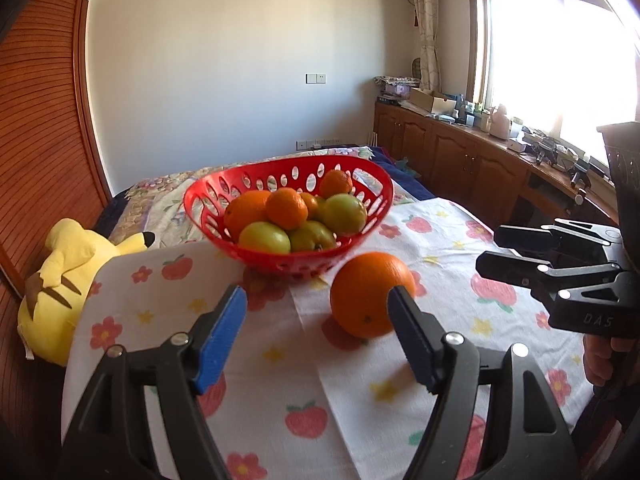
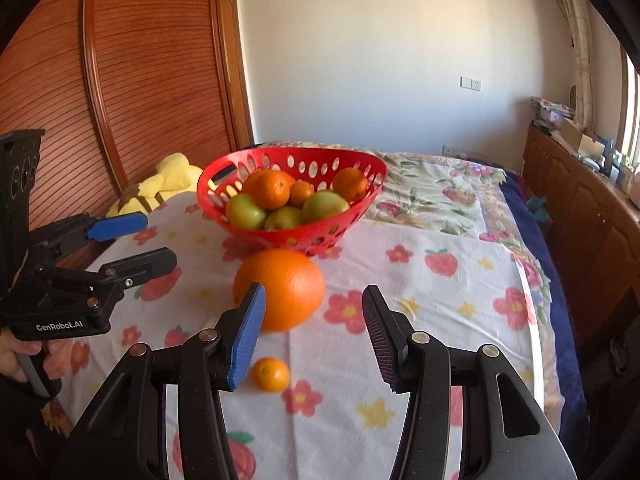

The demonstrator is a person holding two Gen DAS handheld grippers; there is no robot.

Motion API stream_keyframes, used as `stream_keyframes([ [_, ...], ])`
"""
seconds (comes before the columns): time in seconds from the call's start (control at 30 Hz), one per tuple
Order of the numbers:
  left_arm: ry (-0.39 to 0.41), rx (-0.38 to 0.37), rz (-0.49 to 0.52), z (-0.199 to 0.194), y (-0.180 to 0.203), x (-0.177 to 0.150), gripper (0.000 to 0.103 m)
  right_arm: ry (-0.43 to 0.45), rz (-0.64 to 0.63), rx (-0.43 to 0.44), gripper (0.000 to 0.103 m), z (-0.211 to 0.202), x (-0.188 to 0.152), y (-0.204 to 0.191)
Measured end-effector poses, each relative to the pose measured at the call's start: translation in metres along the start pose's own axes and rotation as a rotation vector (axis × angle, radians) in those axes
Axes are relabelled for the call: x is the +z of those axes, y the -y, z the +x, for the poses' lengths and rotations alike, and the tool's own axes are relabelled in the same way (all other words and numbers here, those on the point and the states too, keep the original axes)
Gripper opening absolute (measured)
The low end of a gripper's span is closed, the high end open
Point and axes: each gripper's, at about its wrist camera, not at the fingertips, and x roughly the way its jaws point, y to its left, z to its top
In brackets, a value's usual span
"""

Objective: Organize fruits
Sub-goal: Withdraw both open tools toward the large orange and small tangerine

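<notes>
The basket (image 2: 292,196) holds most fruit; 1 orange (image 2: 280,288) and 1 mandarin (image 2: 270,374) remain on the bed, below centre. My left tool (image 1: 316,336) and right tool (image 2: 314,336) are spread, empty.

Left tongs (image 1: 316,336) sit wide apart, both blue pads (image 1: 220,340) bare, nothing pinched between them, aimed forward and tilted downward. Over in the right wrist view, the left tongs (image 2: 154,240) reach in from the left edge, a hand (image 2: 18,354) wrapped around the grip below. Right tongs (image 2: 314,336) point forward and down too, jaws parted, nothing clamped, pads (image 2: 246,344) free. From the left wrist view, the right tongs (image 1: 490,250) come in from the right, fingers (image 1: 600,364) curled round the handle.
</notes>
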Motion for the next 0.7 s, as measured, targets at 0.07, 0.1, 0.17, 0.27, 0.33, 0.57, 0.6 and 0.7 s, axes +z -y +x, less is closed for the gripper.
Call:
stream_keyframes([
  [0.07,-0.004,0.0,0.004,-0.005,0.002,-0.007,0.074,0.0,0.001,0.0,0.051,-0.003,-0.004,-0.004],
  [0.1,-0.004,0.001,0.004,-0.007,0.003,-0.009,0.074,-0.001,0.003,0.0,0.051,-0.004,-0.006,-0.005],
  [0.17,-0.005,0.004,0.002,-0.012,0.004,-0.016,0.074,-0.001,0.008,-0.001,0.051,-0.007,-0.012,-0.008],
  [0.27,-0.005,0.006,-0.003,-0.017,0.004,-0.026,0.074,-0.005,0.016,0.0,0.051,-0.009,-0.021,-0.012],
  [0.33,-0.002,0.003,-0.006,-0.018,0.006,-0.032,0.074,-0.011,0.023,0.004,0.051,-0.009,-0.026,-0.013],
  [0.57,-0.003,-0.022,-0.032,-0.011,0.005,-0.054,0.08,-0.056,0.037,0.015,0.051,0.004,-0.049,-0.018],
  [0.6,-0.004,-0.025,-0.034,-0.009,0.005,-0.056,0.08,-0.064,0.036,0.013,0.051,0.007,-0.053,-0.019],
  [0.7,0.005,-0.014,-0.021,-0.006,0.006,-0.06,0.08,-0.086,0.032,0.013,0.051,0.017,-0.059,-0.02],
])
